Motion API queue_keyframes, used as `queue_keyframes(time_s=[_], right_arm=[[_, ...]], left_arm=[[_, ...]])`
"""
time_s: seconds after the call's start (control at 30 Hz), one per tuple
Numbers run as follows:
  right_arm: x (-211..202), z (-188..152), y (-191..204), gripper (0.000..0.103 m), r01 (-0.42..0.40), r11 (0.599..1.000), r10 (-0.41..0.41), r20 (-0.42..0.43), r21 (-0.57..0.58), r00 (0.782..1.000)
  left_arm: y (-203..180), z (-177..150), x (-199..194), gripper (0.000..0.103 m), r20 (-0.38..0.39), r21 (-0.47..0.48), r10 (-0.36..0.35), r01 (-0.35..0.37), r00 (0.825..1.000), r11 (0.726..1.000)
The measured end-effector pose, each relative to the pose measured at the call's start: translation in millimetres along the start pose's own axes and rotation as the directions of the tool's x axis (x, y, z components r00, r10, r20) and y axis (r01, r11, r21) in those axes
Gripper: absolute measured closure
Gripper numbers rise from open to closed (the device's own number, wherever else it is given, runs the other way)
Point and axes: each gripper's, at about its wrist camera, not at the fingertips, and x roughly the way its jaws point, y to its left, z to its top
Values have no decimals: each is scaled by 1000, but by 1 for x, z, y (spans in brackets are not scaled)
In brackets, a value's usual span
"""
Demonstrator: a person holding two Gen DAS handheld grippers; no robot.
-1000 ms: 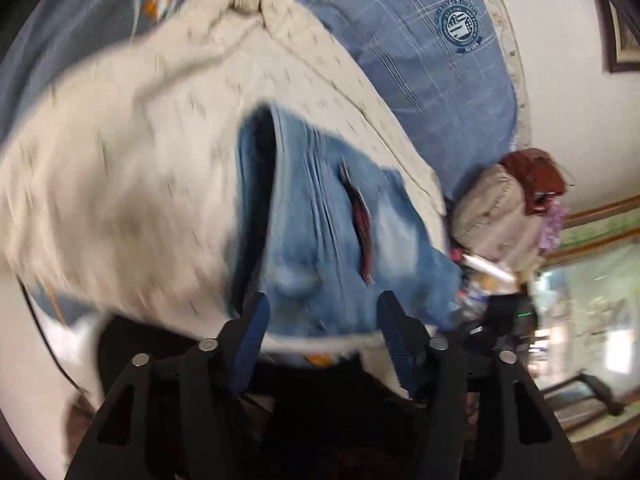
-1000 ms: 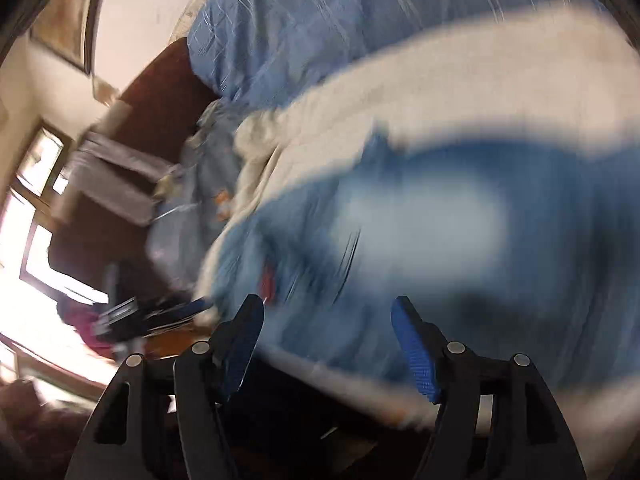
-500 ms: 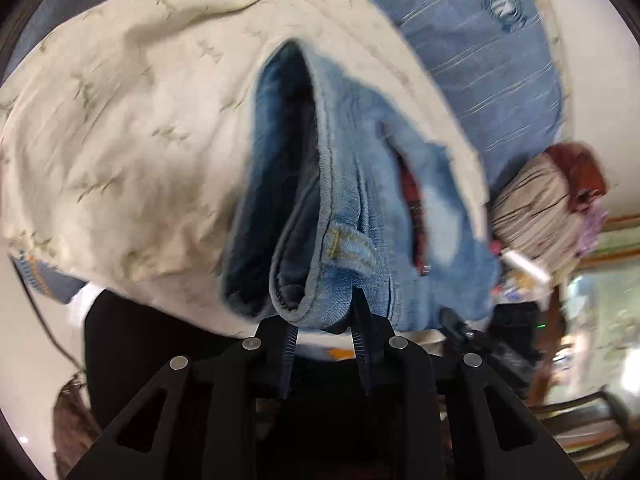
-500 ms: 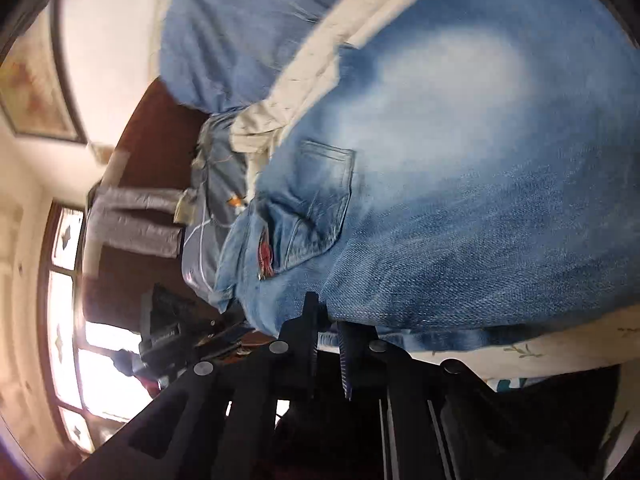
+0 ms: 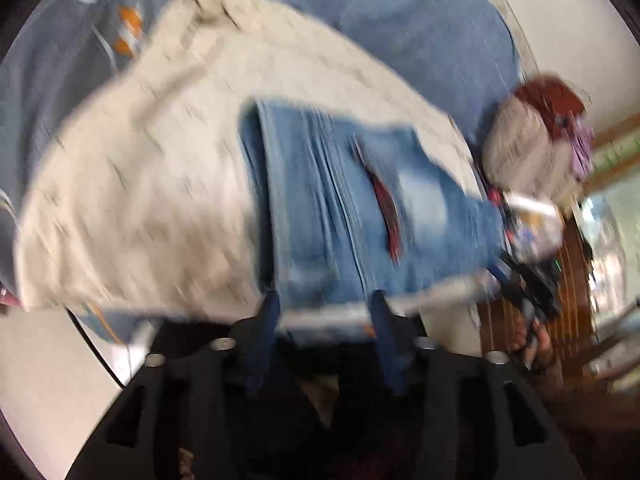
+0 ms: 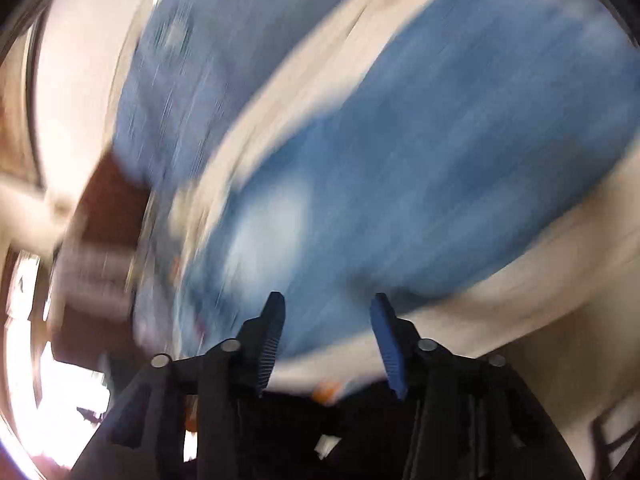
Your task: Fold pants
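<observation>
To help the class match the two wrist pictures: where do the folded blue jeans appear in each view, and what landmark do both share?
Left wrist: the jeans lie centre to right, just above the gripper.
Right wrist: the jeans, blurred, fill the centre and upper right.
Shared landmark: the cream cloth under them.

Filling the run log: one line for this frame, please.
task: fold pants | jeans: folded, on cream cloth | left gripper: opening, nothing gripped | right gripper: opening, nothing gripped | views: motion-blurred
</observation>
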Motion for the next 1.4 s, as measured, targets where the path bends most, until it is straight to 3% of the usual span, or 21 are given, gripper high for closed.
queue_keyframes(time_s=[0.07, 0.13, 0.23, 0.27, 0.3, 0.33, 0.37, 0.4, 0.5, 0.53, 0.6, 0.63, 0.73, 0.8, 0.83, 0.93, 1.1, 1.17, 1.3, 1.4], right_arm=[[-30, 38, -16, 45, 108, 994, -107, 140, 1, 984], [-35, 71, -21, 43, 160, 987, -155, 196, -12, 968], [-17, 113, -21, 26, 238, 970, -220, 225, -56, 949], [-3, 120, -15, 23, 289, 955, -267, 220, -73, 938], [11, 124, -12, 23, 328, 938, -303, 195, -109, 933], [24, 128, -7, 29, 364, 916, -340, 157, -168, 927], [32, 128, -1, 72, 400, 887, -374, 148, -232, 915], [33, 127, 5, 97, 411, 862, -385, 147, -297, 911], [14, 131, 4, 98, 385, 884, -322, 252, -266, 913], [17, 136, -6, 98, 391, 891, -336, 247, -230, 909], [39, 141, -34, 95, 433, 882, -408, 162, -183, 899], [41, 138, -40, 93, 428, 886, -406, 149, -179, 902], [10, 125, -49, 83, 312, 943, -282, 220, -115, 934], [-25, 112, -63, 55, 242, 970, -223, 280, -36, 934], [-44, 102, -74, 49, 216, 976, -208, 312, 9, 927], [-76, 78, -98, 45, 149, 983, -177, 355, 104, 918], [-69, 33, -131, 45, -60, 975, -16, 334, 215, 943], [-54, 21, -132, 45, -161, 963, 81, 335, 218, 939], [-19, 22, -119, 42, -195, 962, 129, 309, 192, 942], [-10, 28, -108, 41, -292, 943, 230, 316, 163, 920]], left_arm=[[8, 22, 6, 43, 21, -78, 20, -18, 1000, 997], [15, 38, 26, 43, -20, -148, 7, -10, 1000, 989], [16, 47, 64, 45, -93, -196, 6, -24, 996, 980], [14, 44, 77, 48, -122, -199, 17, -41, 992, 979], [14, 47, 85, 59, -142, -202, 28, -56, 989, 978], [11, 47, 88, 63, -151, -199, 56, -85, 987, 976], [5, 45, 86, 64, -137, -188, 73, -98, 988, 977], [1, 46, 81, 66, -116, -175, 86, -106, 990, 979], [-1, 51, 73, 68, -72, -164, 134, -144, 988, 976], [-2, 53, 81, 69, -97, -160, 186, -199, 978, 967], [4, 54, 91, 70, -136, -169, 209, -231, 968, 958], [3, 54, 92, 70, -138, -177, 211, -234, 968, 956], [-11, 60, 83, 70, -131, -136, 201, -218, 971, 966], [-26, 58, 67, 72, -133, -61, 208, -218, 969, 974], [-38, 57, 52, 72, -125, 3, 225, -227, 966, 974], [-68, 63, 26, 67, -69, 128, 262, -252, 963, 959], [-148, 77, 27, 46, 1, 308, 238, -226, 971, 924], [-189, 85, 52, 46, -27, 369, 216, -191, 976, 910], [-269, 108, 137, 46, -132, 482, 212, -124, 968, 868], [-323, 123, 200, 46, -176, 540, 234, -105, 956, 835]])
